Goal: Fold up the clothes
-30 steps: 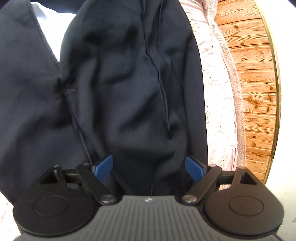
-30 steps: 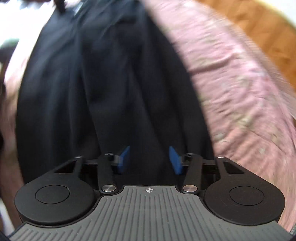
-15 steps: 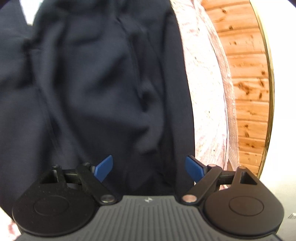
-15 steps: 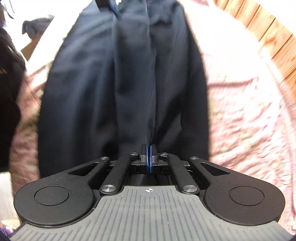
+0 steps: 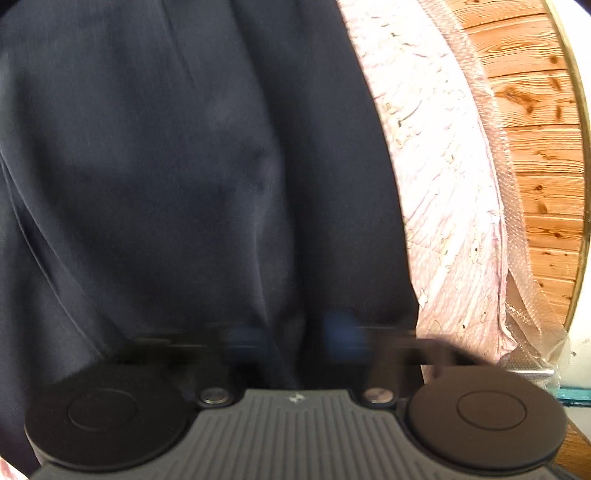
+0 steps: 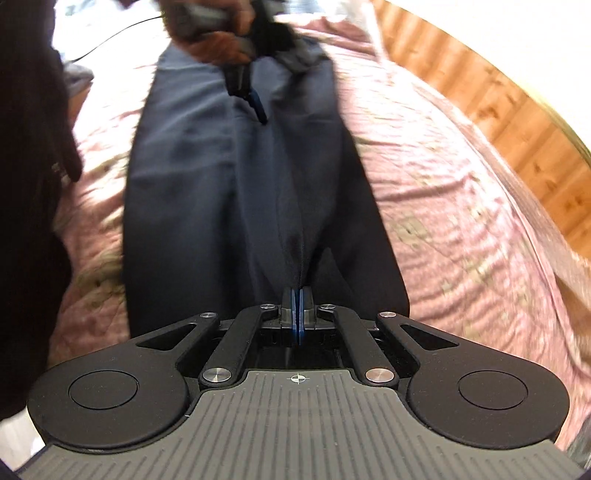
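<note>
Dark navy trousers [image 6: 229, 192] lie stretched lengthwise down a bed, on a pink quilted bedspread [image 6: 461, 206], and both tools are on them. The right hand-held gripper [image 6: 297, 314] has its blue pads pressed flat together, a ridge of the navy cloth pinched between them at the near end of the garment, the fabric rising in a taut crease straight from the pads. At the far end, the left hand-held gripper [image 6: 255, 103] comes down onto the trousers, a person's hand [image 6: 218, 33] wrapped around its handle; it is small and blurred from here. From the left wrist view that gripper [image 5: 299, 334] is smeared with motion, the blue pads mere streaks closing in on a fold of the navy cloth [image 5: 184, 166] between them; the jaws read as closed on that fold. Beyond the bedspread's frilled edge [image 5: 443, 184], knotty wooden boards [image 5: 535, 129] run alongside.
</note>
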`<act>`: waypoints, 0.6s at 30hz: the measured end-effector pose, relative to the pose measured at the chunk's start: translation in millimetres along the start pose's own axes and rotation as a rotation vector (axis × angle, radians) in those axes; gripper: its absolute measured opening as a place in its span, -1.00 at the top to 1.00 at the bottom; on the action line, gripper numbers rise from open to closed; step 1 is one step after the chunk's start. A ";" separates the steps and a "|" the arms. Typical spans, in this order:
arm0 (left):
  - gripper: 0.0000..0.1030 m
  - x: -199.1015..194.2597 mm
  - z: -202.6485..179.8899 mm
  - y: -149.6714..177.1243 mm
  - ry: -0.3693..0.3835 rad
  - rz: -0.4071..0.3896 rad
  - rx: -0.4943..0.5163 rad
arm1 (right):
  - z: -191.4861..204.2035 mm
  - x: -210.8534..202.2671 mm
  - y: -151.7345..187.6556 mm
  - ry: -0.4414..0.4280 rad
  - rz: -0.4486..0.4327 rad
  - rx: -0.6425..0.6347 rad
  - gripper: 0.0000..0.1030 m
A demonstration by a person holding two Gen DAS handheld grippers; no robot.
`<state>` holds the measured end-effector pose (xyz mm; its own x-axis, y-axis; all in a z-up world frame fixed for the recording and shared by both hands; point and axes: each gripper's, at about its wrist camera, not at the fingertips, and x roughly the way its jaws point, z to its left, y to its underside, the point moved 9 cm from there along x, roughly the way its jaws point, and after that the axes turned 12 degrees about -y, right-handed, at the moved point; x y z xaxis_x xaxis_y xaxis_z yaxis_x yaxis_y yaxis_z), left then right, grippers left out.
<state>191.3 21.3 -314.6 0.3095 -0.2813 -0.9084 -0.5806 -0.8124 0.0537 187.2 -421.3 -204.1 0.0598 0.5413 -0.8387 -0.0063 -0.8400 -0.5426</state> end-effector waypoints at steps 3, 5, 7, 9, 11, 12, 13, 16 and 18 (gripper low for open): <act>0.97 -47.0 3.9 1.4 0.104 -0.098 0.033 | -11.9 -6.1 13.8 0.031 -0.037 0.206 0.65; 0.97 -70.3 27.3 10.0 0.118 -0.106 0.029 | -16.3 -17.0 27.6 0.028 -0.073 0.400 0.27; 0.97 -73.4 55.9 19.5 0.101 -0.081 -0.008 | -19.6 -27.2 43.4 0.023 -0.124 0.637 0.05; 0.97 -71.5 82.8 29.8 0.098 -0.051 -0.057 | -23.0 -33.9 60.5 0.014 -0.183 0.909 -0.11; 0.97 -66.9 93.1 39.7 0.109 -0.043 -0.051 | -27.2 -36.5 74.4 0.008 -0.250 1.154 -0.26; 0.97 -63.6 96.0 37.8 0.130 -0.045 -0.045 | -29.5 -37.3 80.8 0.005 -0.286 1.270 -0.29; 0.97 -59.3 96.6 36.2 0.141 -0.050 -0.035 | -32.3 -36.9 85.3 0.003 -0.325 1.366 -0.35; 0.97 -50.7 94.6 34.1 0.182 -0.066 -0.007 | -53.2 -32.5 88.4 0.057 -0.407 1.520 -0.53; 0.97 -47.5 85.5 35.4 0.215 -0.081 0.018 | -73.2 -23.6 91.1 0.121 -0.384 1.577 -0.65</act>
<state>91.7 49.5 -305.0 0.5083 -0.3191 -0.7999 -0.5596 -0.8284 -0.0252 258.3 -513.3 -230.3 0.3725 0.6283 -0.6831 -0.9280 0.2474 -0.2785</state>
